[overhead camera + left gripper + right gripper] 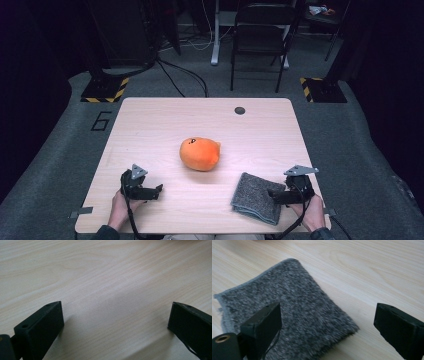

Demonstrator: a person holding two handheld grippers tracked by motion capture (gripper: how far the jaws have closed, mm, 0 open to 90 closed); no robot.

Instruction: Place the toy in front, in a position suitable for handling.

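Note:
An orange plush toy [200, 153] lies near the middle of the wooden table [205, 120]. A folded grey towel [256, 197] rests at the front right; in the right gripper view the towel [287, 315] spreads under the left jaw. My right gripper [272, 196] is open, low over the towel's right edge, and in its own view the gripper [327, 322] has nothing between the jaws. My left gripper [159, 190] is open at the front left, apart from the toy. In its own view the left gripper [116, 317] hangs over bare wood.
A small dark round cap [240, 110] sits in the table near its far edge. Beyond the table stand a black folding chair [261, 35] and cables [185, 75] on the grey floor. Yellow-black striped bases [105, 90] flank the far corners.

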